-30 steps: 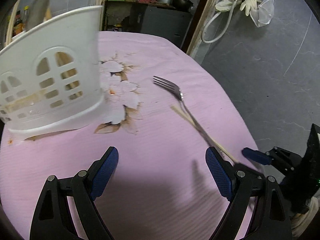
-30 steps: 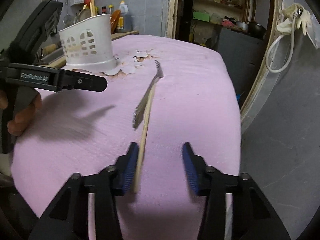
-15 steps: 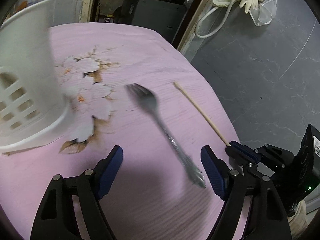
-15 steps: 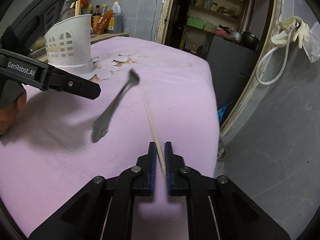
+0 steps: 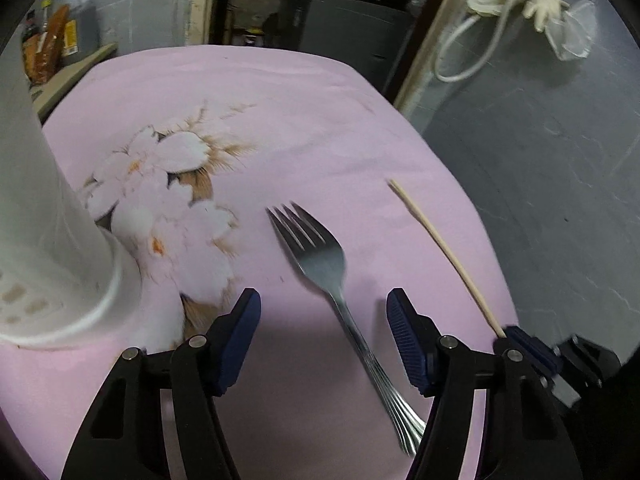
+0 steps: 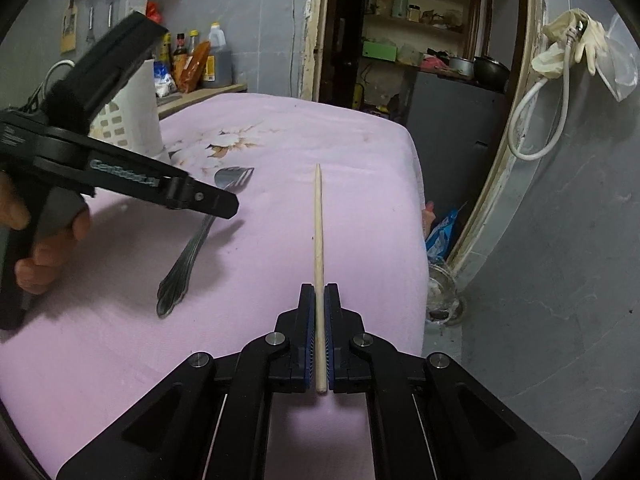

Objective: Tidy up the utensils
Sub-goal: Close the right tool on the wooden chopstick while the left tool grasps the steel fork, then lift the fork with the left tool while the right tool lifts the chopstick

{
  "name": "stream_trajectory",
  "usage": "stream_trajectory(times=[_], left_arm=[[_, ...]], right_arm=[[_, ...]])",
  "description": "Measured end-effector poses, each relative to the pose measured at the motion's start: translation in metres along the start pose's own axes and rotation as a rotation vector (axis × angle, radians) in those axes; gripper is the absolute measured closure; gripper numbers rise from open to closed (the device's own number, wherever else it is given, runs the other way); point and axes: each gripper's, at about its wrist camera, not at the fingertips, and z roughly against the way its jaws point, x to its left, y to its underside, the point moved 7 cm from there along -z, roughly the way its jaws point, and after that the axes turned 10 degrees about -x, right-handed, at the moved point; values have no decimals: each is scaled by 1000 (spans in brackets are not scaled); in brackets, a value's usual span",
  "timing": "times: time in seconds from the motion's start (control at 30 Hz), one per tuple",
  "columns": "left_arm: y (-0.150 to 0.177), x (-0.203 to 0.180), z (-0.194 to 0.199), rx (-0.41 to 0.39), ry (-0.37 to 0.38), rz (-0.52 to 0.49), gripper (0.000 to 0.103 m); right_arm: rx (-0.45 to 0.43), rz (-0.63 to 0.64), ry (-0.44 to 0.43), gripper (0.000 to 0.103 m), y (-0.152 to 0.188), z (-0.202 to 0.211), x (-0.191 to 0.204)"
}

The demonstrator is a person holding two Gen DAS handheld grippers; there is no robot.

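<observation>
A steel fork (image 5: 320,264) lies on the pink cloth (image 5: 280,100), tines pointing away. My left gripper (image 5: 322,306) hangs over its neck with the jaws closing; the handle passes between the blue pads (image 5: 400,322), which stand clear of it. My right gripper (image 6: 319,300) is shut on the near end of a wooden chopstick (image 6: 318,216), which points straight ahead just above the cloth. In the left wrist view the chopstick (image 5: 440,248) runs to the right gripper's pads (image 5: 528,344). From the right wrist view, the fork (image 6: 188,256) lies under the left gripper's finger (image 6: 200,200).
A white perforated utensil basket (image 5: 48,240) stands at the left on the cloth's flower print. The table edge drops to a grey floor (image 5: 560,180) on the right. Bottles (image 6: 208,60) stand on a counter behind; a hose and gloves (image 6: 568,44) hang by the doorway.
My right gripper shut on the chopstick and swung it off the fork, to the right. My left gripper moved right, over the fork, with its jaws narrowing.
</observation>
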Motion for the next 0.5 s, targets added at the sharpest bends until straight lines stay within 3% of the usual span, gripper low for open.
stream_trajectory(times=[0.13,0.23,0.33,0.5], left_arm=[[-4,1,-6,7,-58,-47,70],[-2,-1,-5,15,-28,-39,83],[2,-1,-3,20,-14,-42,93],[5,2,0,42,7,-29,96]], right_arm=[[-1,-34,-15,102,-2,-7,-2],[-4,-49,-18,102,-3,-7,-3],[-3,-56,-19,102,-2,-6,-1],[15,-59,-18,102,0,-2,1]])
